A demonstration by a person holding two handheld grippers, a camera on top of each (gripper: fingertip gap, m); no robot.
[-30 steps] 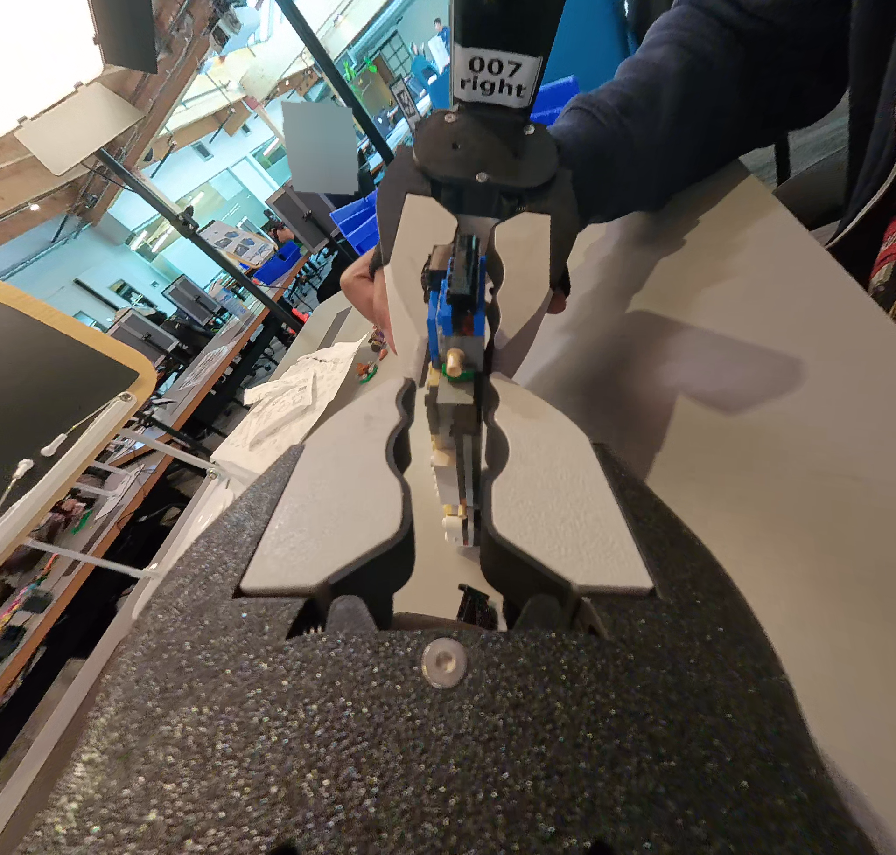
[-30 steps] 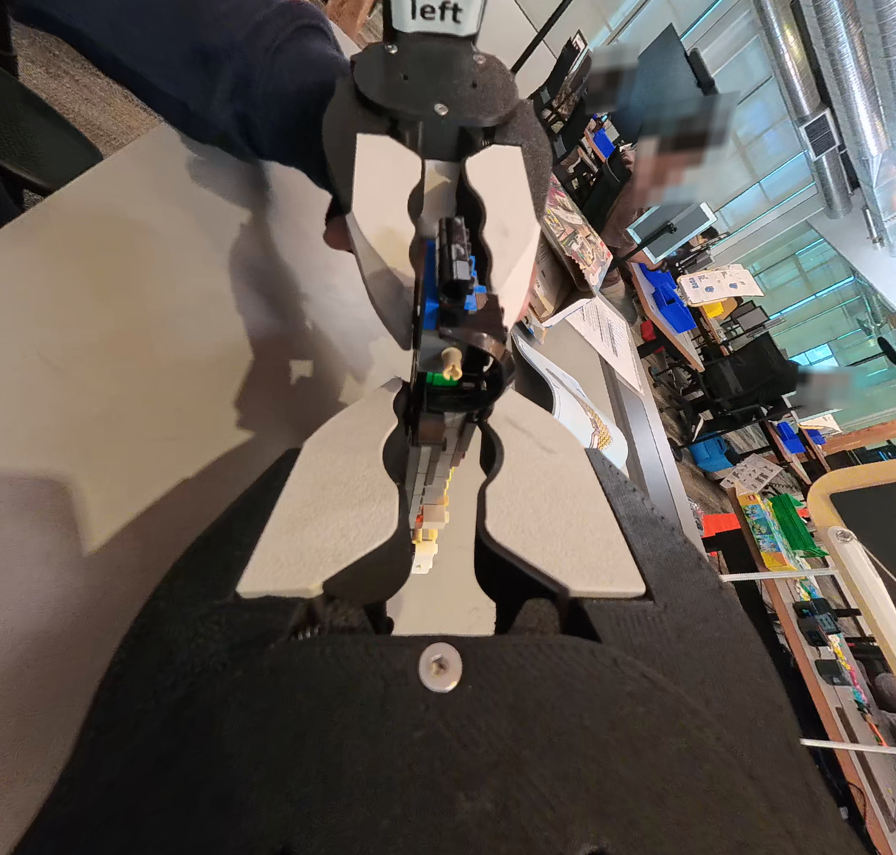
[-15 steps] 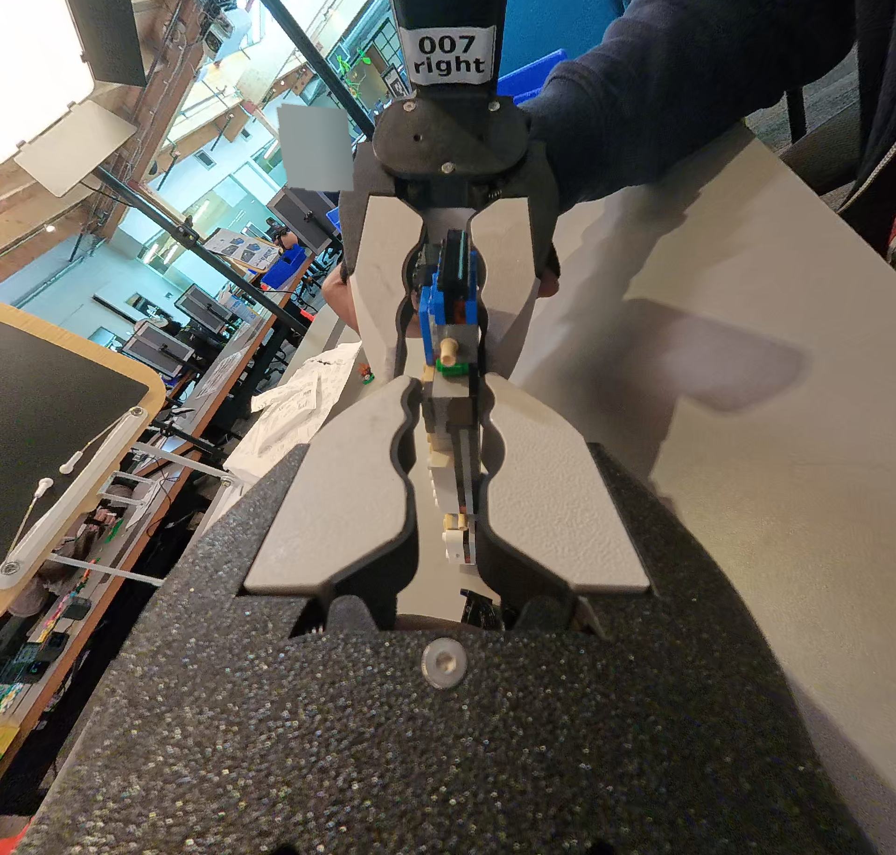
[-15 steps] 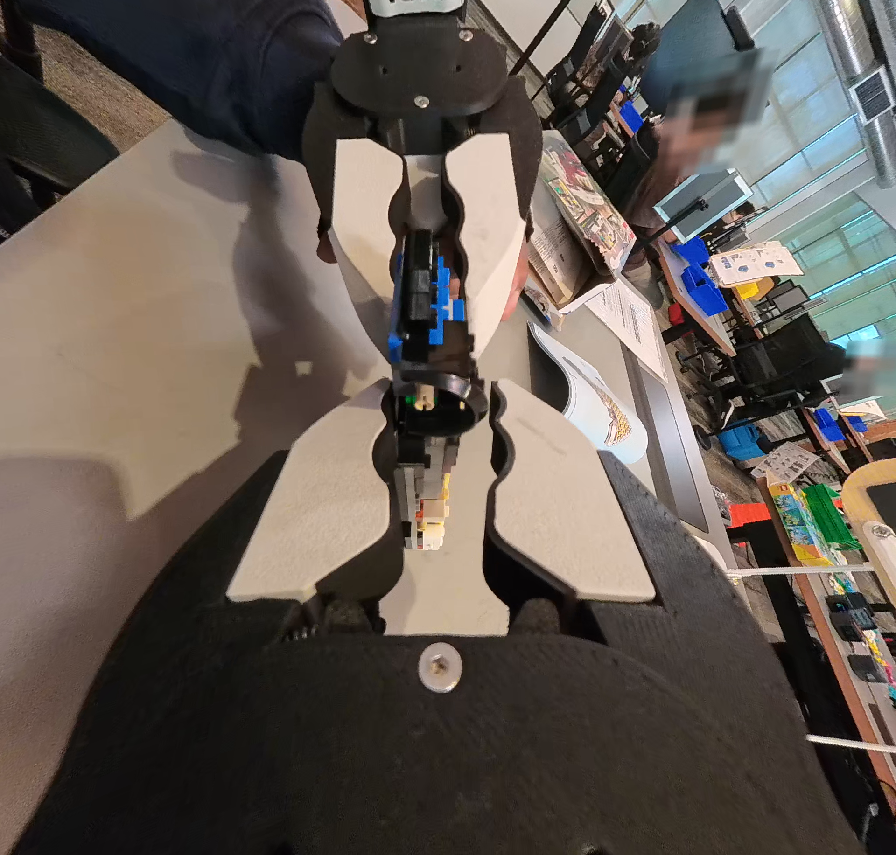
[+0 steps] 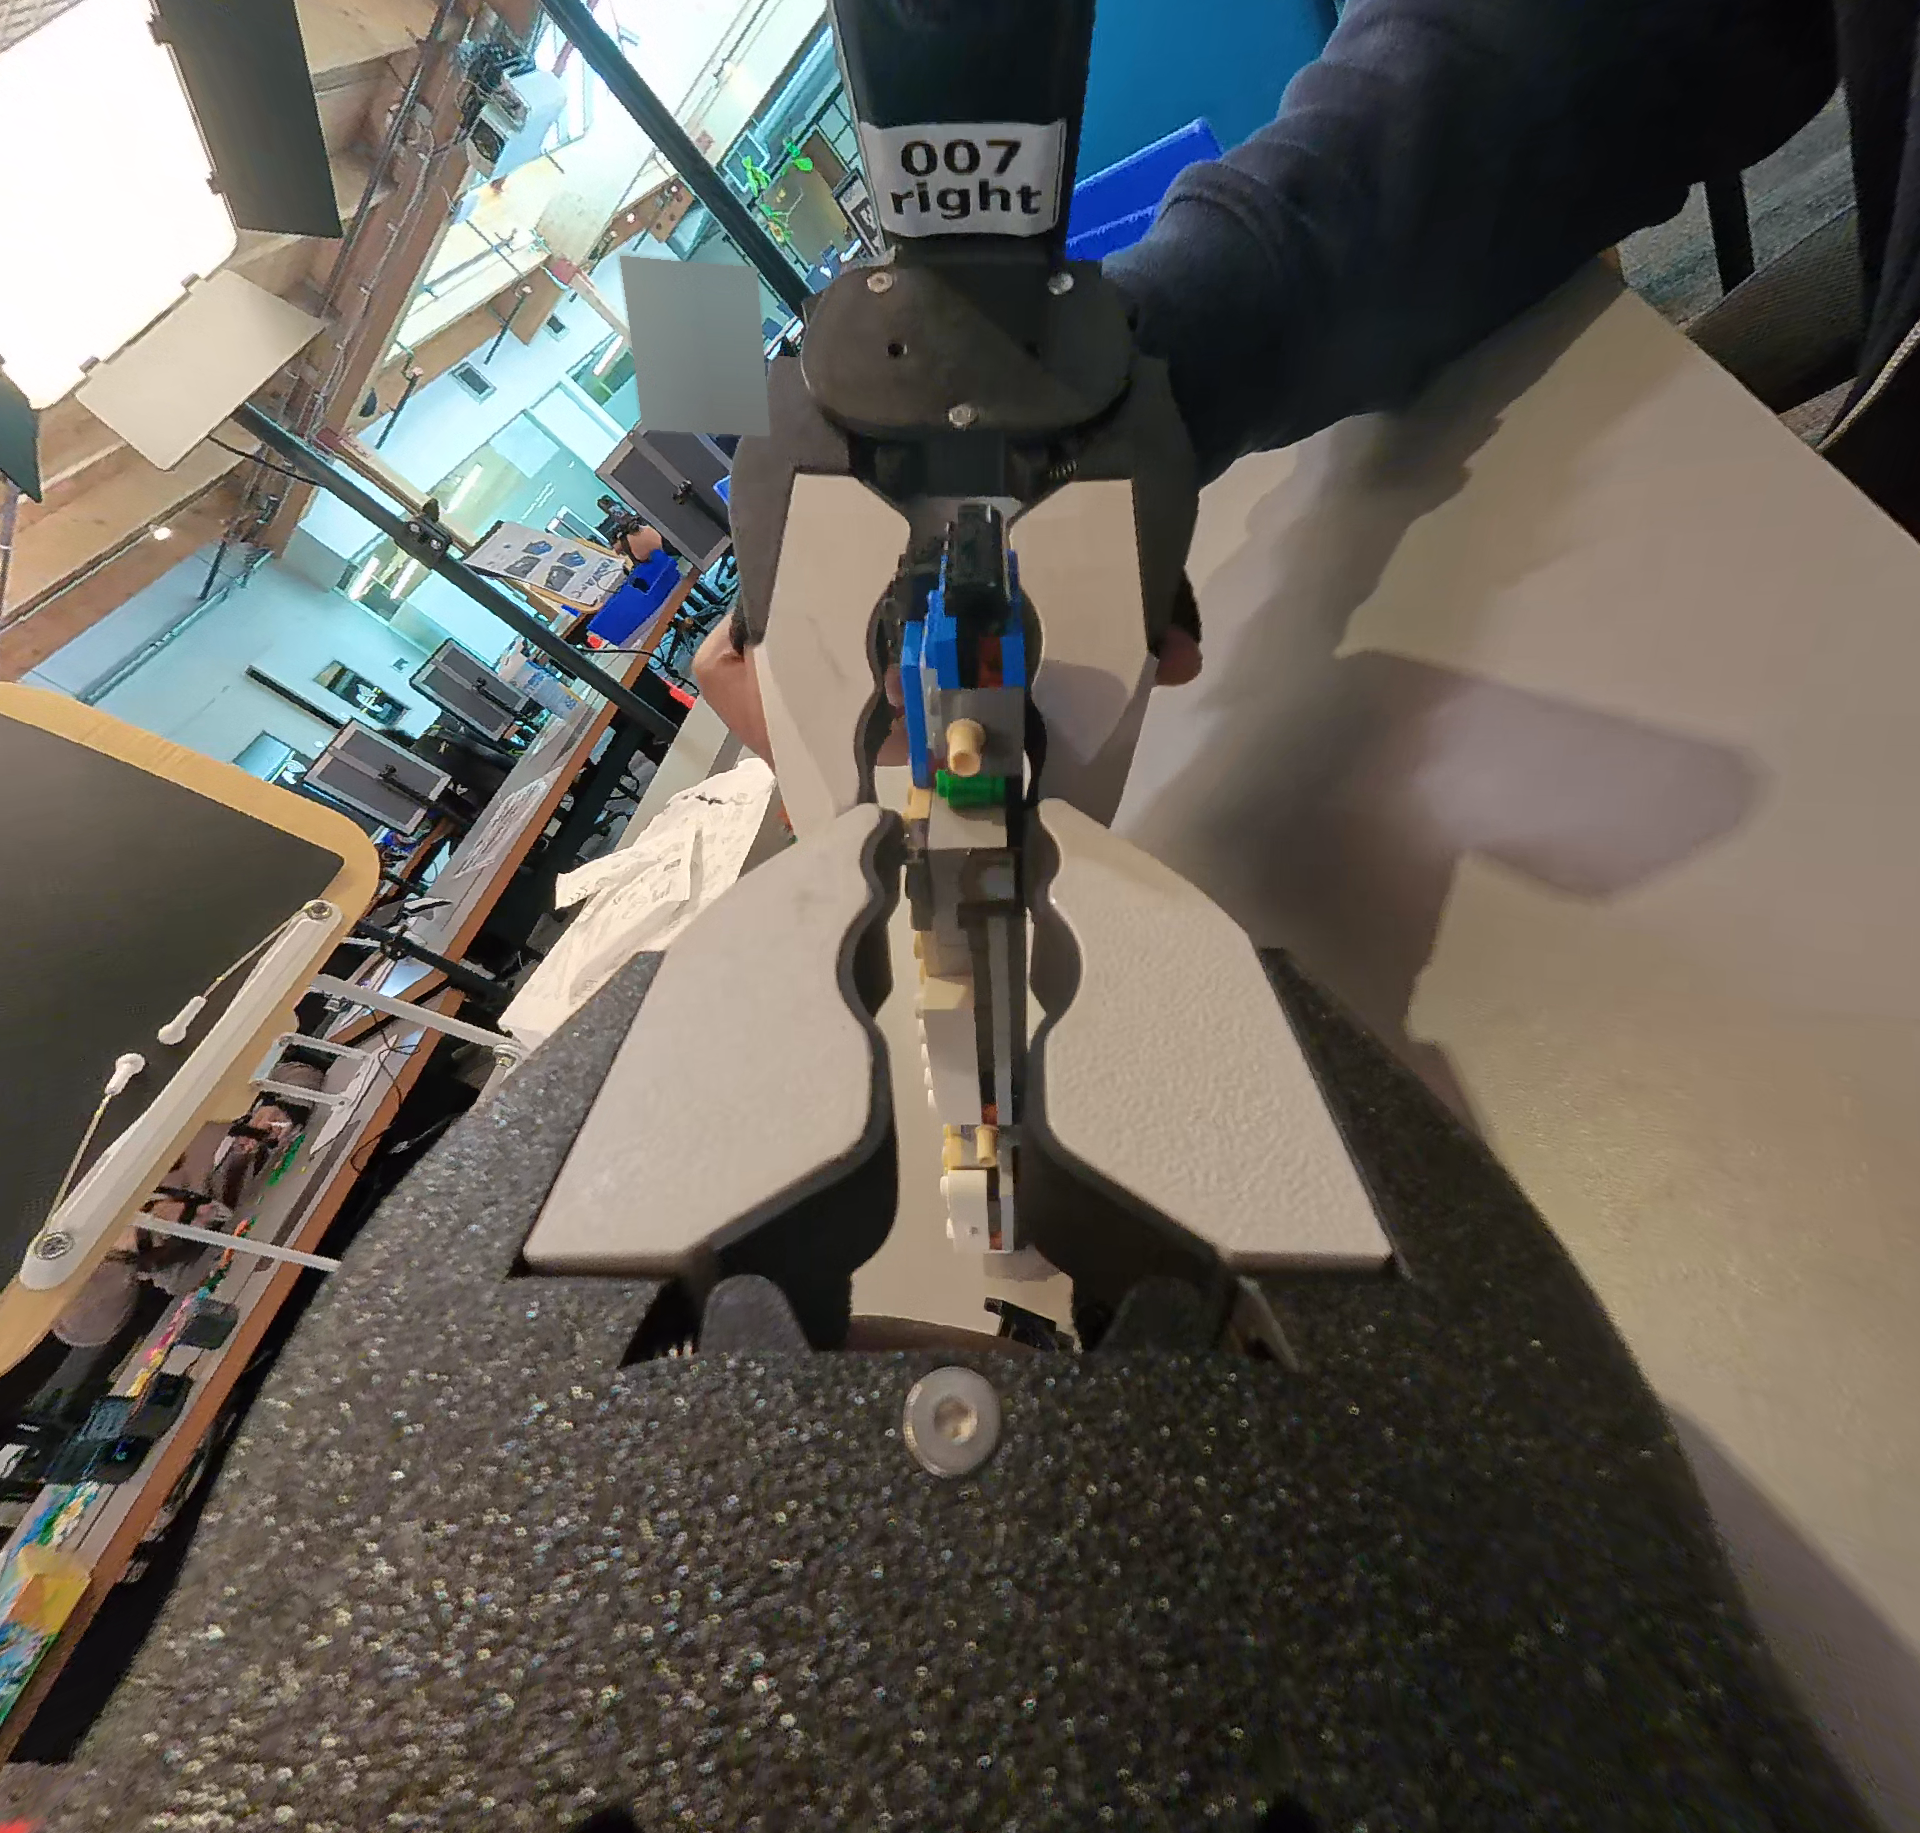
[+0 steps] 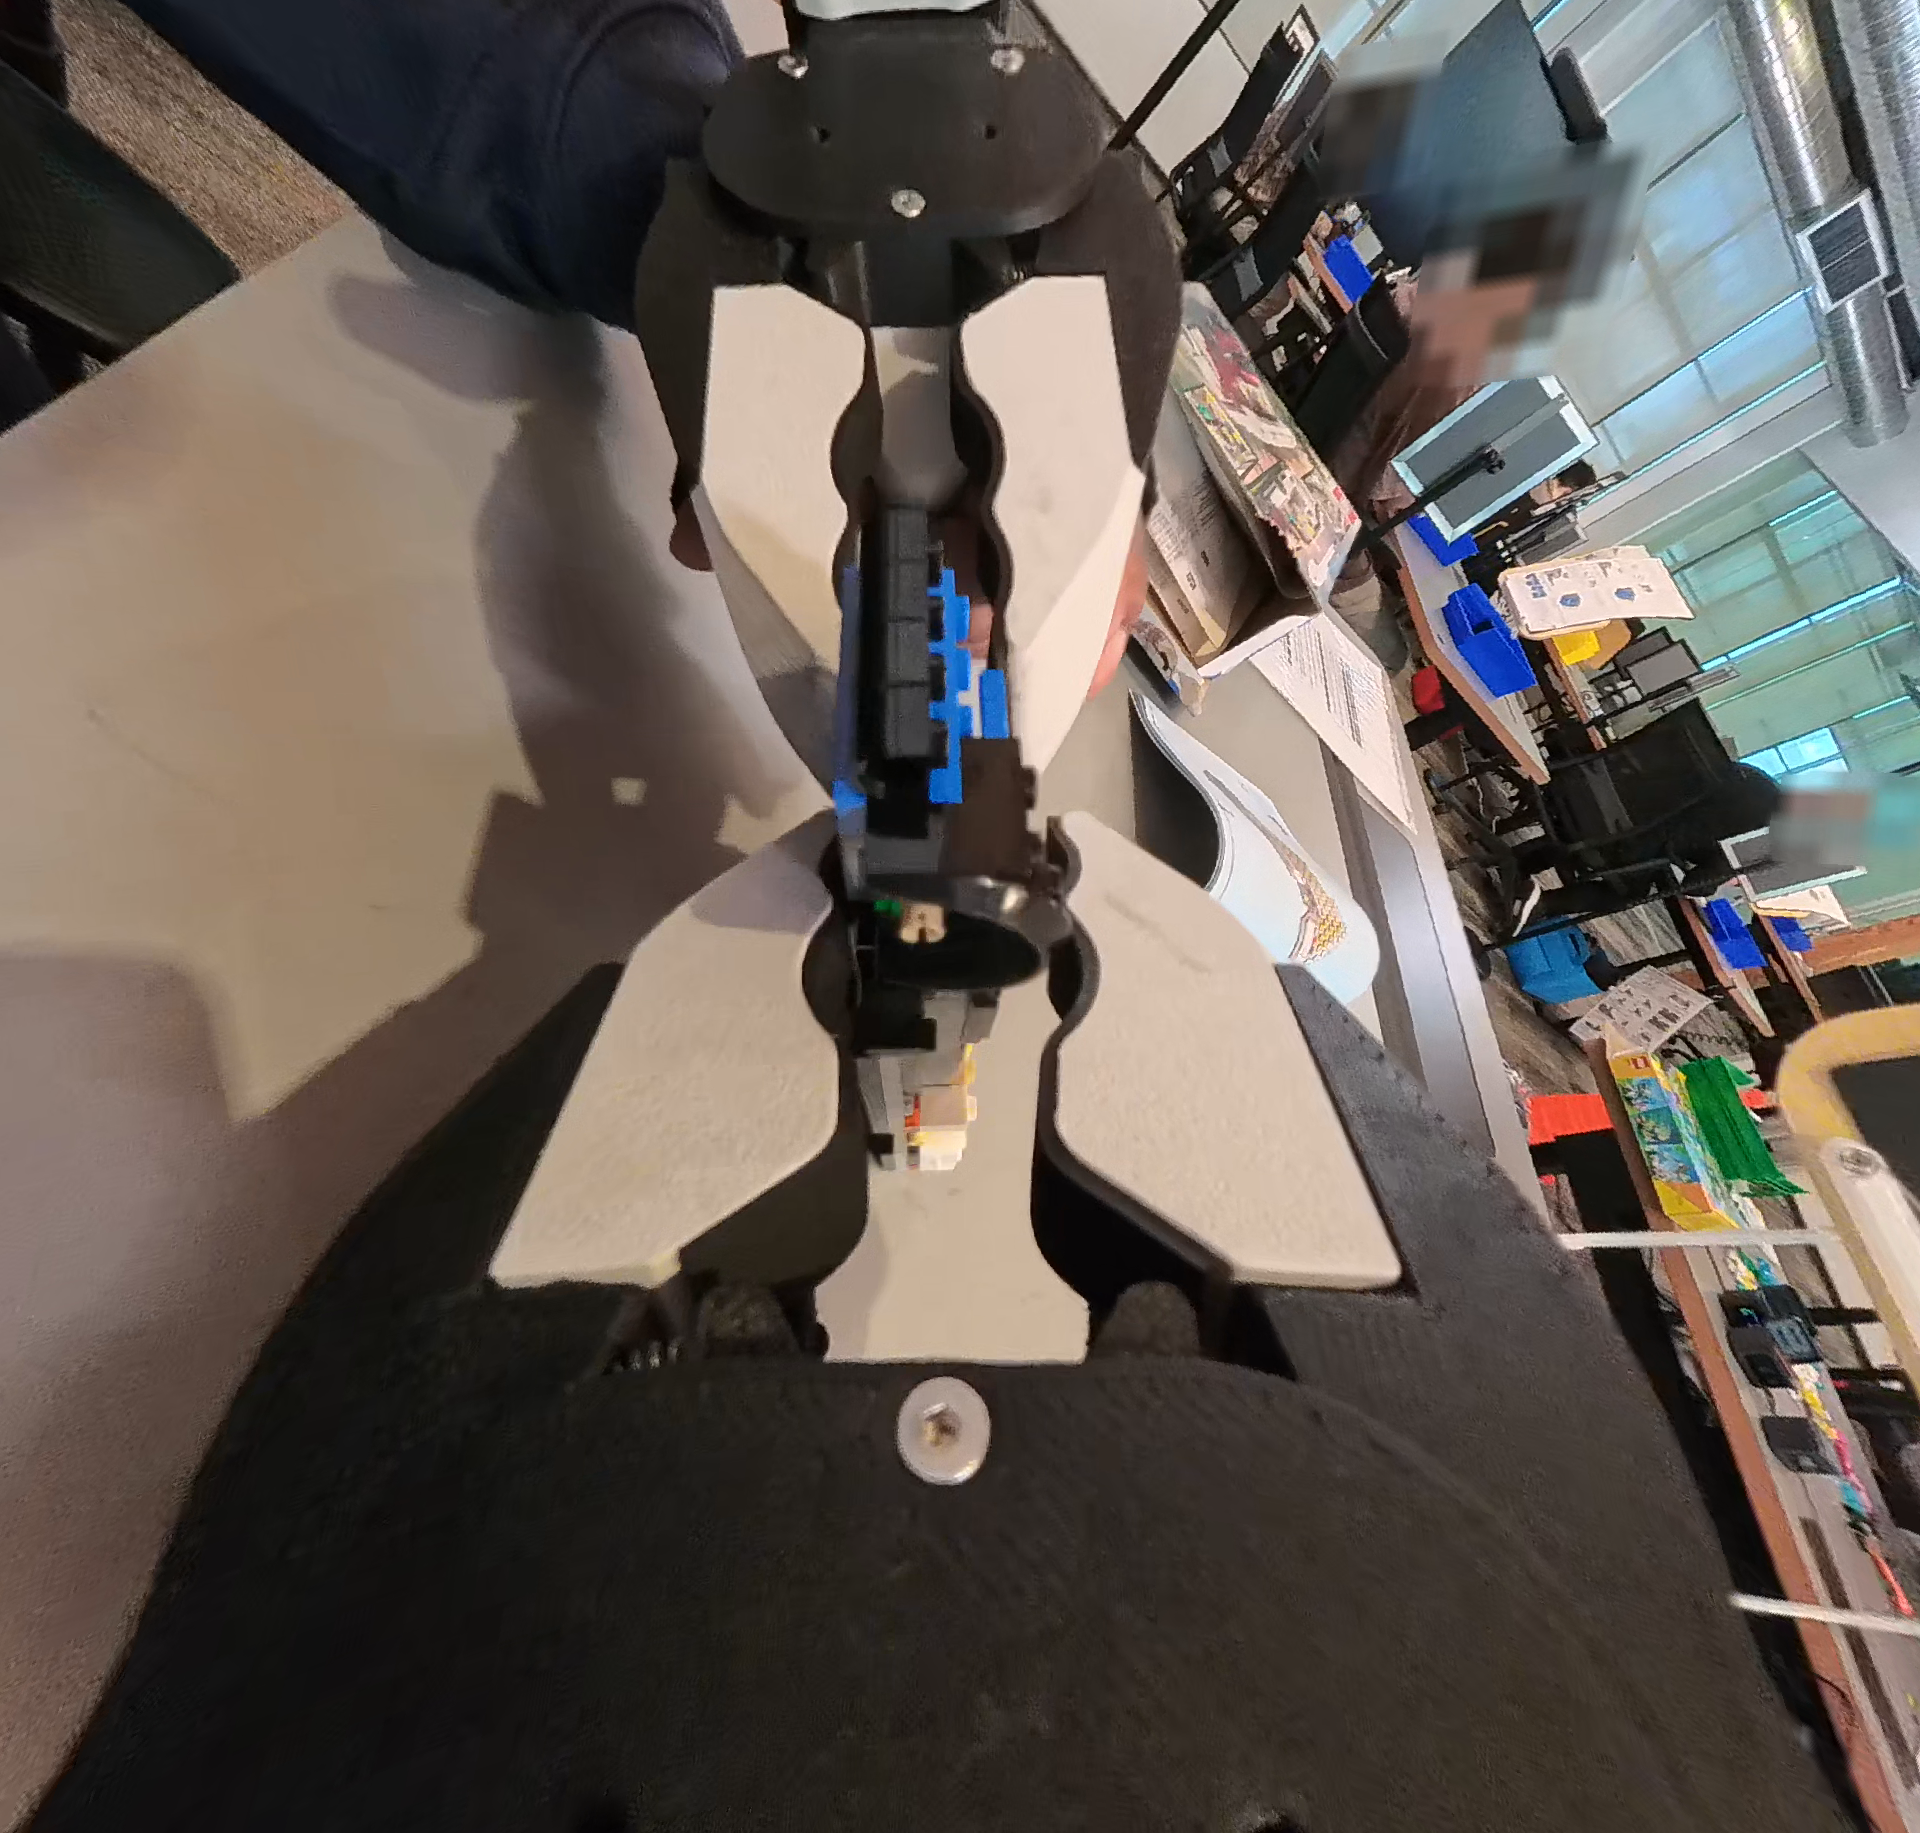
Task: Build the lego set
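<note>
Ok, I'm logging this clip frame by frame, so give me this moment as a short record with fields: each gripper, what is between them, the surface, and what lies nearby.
left gripper: shut on the grey and tan end of the toy brick model
right gripper: around the model's blue and black end; fingers close beside it, contact unclear
pose: grippers face each other tip to tip, model spanning both
model details: tan peg, green piece
surface: pale table below
nearby: open booklet, blue bins
</note>
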